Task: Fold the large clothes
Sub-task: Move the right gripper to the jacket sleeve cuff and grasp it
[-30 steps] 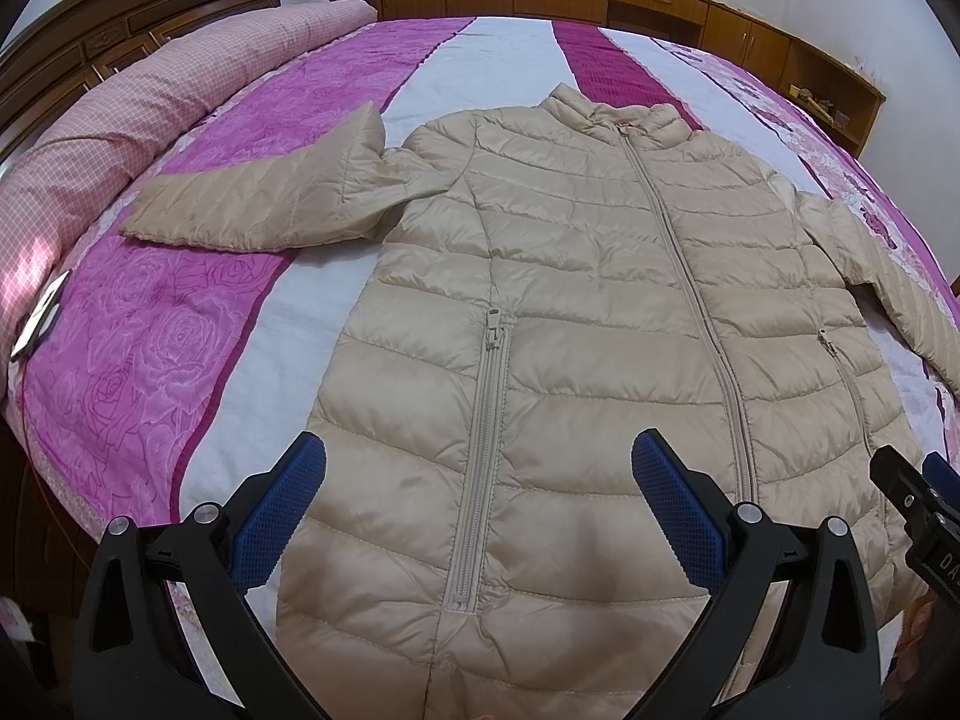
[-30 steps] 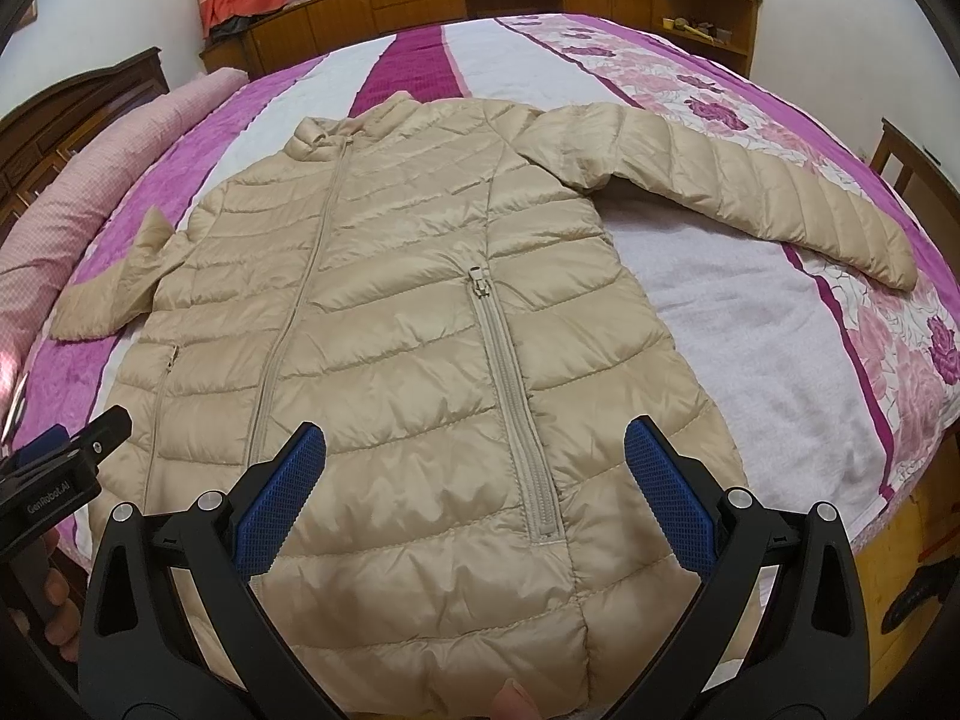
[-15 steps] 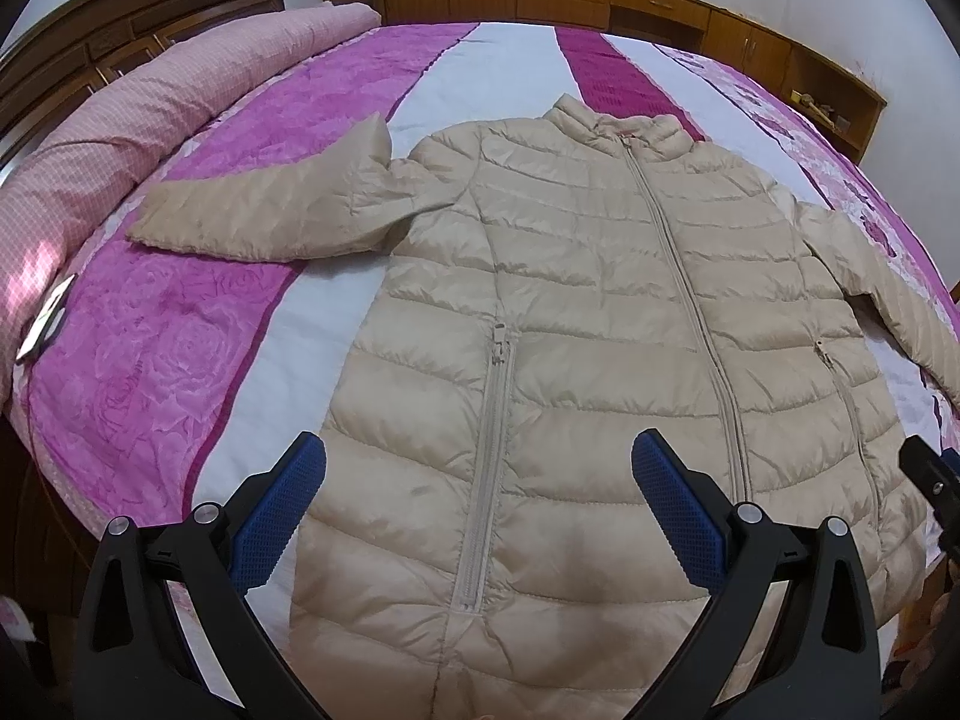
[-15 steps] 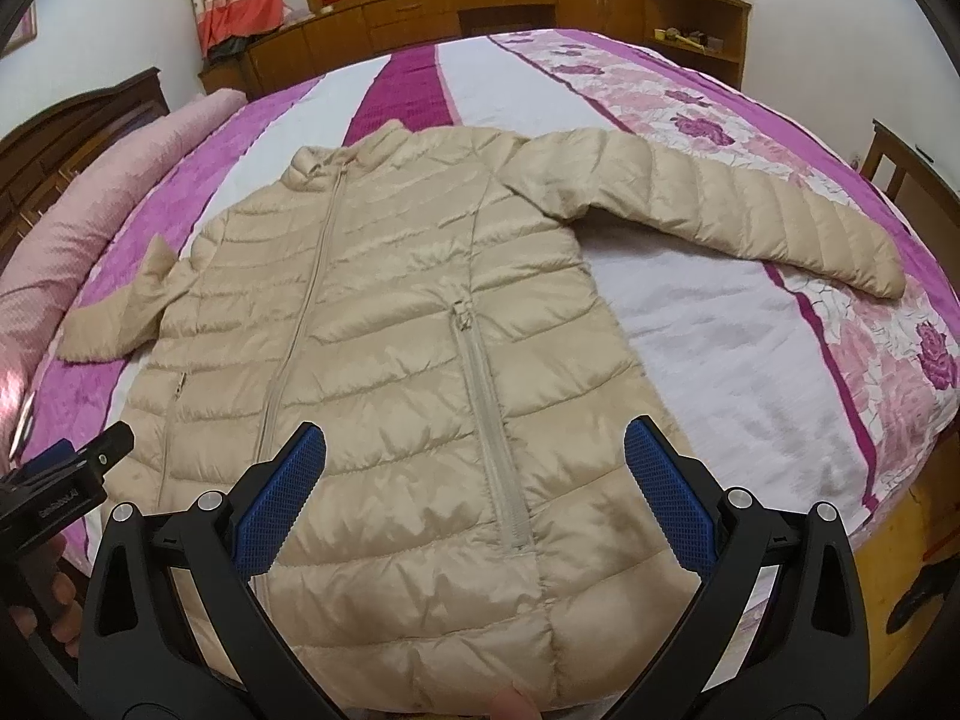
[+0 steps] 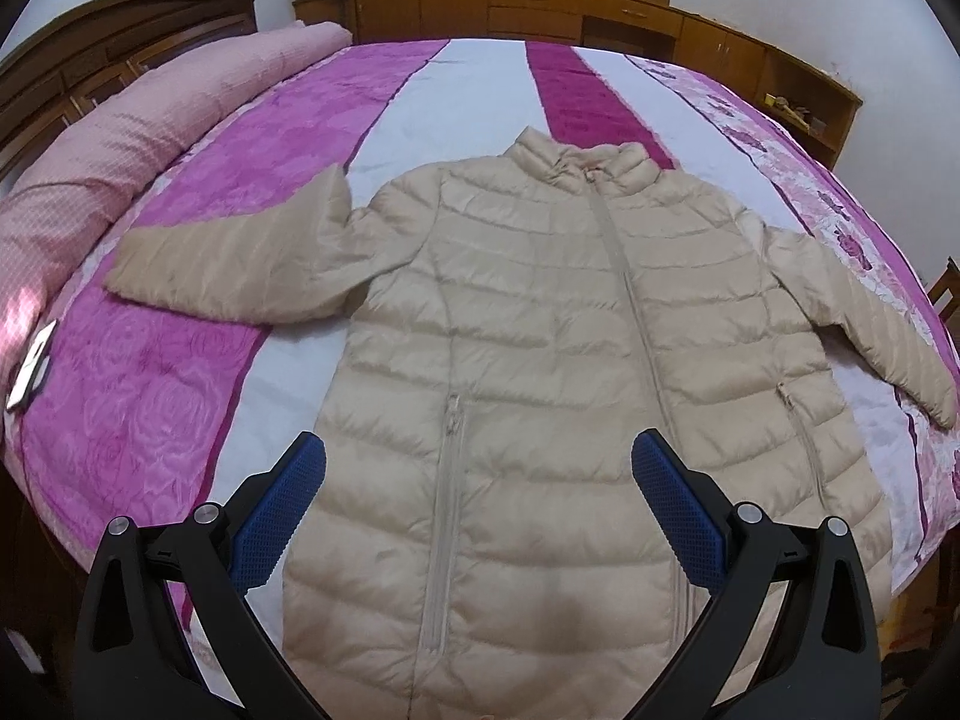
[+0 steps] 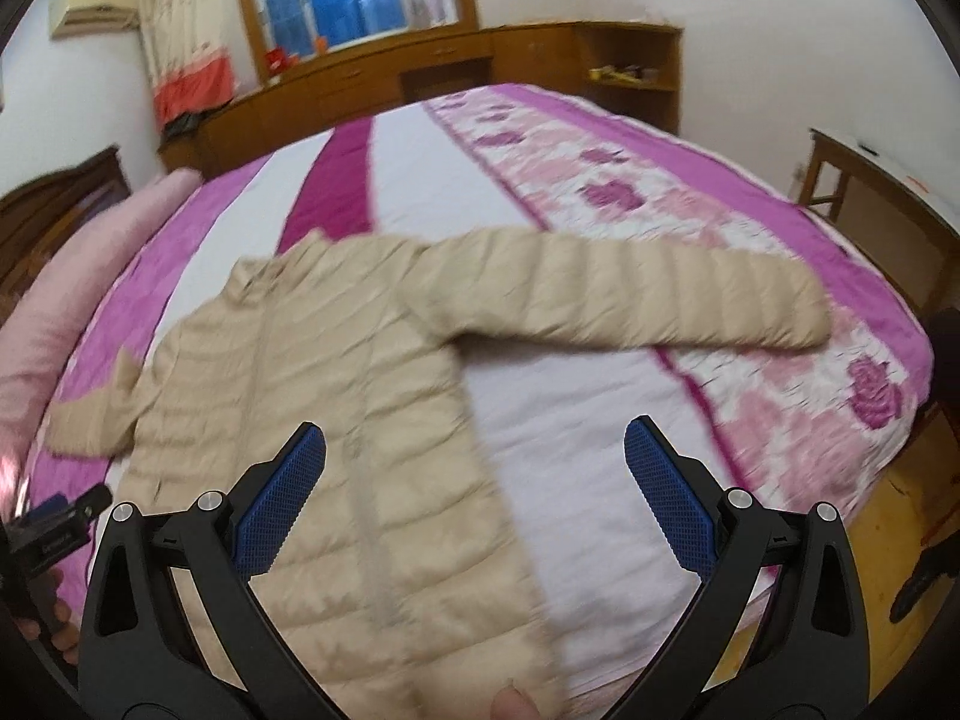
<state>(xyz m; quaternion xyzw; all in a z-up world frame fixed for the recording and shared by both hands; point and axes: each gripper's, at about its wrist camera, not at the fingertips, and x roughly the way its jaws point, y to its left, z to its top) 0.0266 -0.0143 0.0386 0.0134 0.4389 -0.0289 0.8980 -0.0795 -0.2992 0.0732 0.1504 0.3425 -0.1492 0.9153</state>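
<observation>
A long beige quilted puffer jacket (image 5: pixel 528 360) lies flat, front up and zipped, on the bed, collar away from me and both sleeves spread out. It also shows in the right wrist view (image 6: pixel 336 432), blurred, with its right sleeve (image 6: pixel 630 294) stretched to the right. My left gripper (image 5: pixel 480 504) is open and empty above the jacket's lower hem. My right gripper (image 6: pixel 474 492) is open and empty above the hem's right side. The left gripper also shows in the right wrist view (image 6: pixel 54 528) at the left edge.
The bed has a pink, purple and white striped cover (image 5: pixel 180 396). A rolled pink quilt (image 5: pixel 120 144) lies along the left. A phone (image 5: pixel 30 372) lies near the left edge. Wooden cabinets (image 5: pixel 540 12) stand behind; a wooden chair (image 6: pixel 870 192) stands at right.
Both grippers have pulled back and risen from the jacket, so more of the bed shows. The right wrist view has swung right and upward and is now blurred.
</observation>
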